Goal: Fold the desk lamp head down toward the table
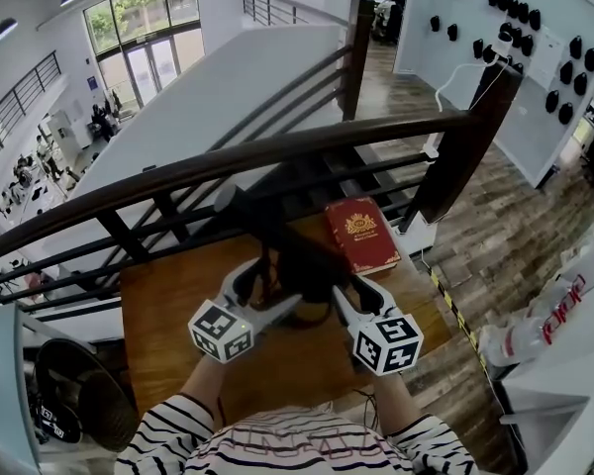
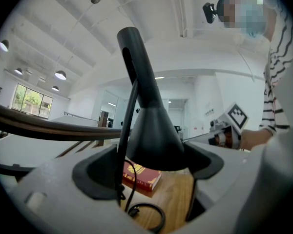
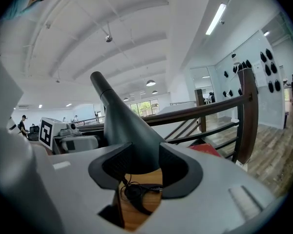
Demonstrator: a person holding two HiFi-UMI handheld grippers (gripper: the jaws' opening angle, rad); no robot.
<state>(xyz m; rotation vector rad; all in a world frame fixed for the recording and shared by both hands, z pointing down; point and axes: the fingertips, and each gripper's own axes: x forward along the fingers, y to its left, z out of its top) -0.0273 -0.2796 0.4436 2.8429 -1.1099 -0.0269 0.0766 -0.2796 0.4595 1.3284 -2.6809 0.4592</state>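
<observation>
1 lamp (image 1: 297, 255), 1 red bk (image 1: 361, 234), 1 cable (image 2: 147, 205), L tongs (image 2: 151, 172), R tongs (image 3: 145, 169)

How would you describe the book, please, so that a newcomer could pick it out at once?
Find the wooden table against the dark railing. At its far right corner, just right of the black lamp, lies the book. It is the only red thing on the table, with a gold emblem on its cover.
</observation>
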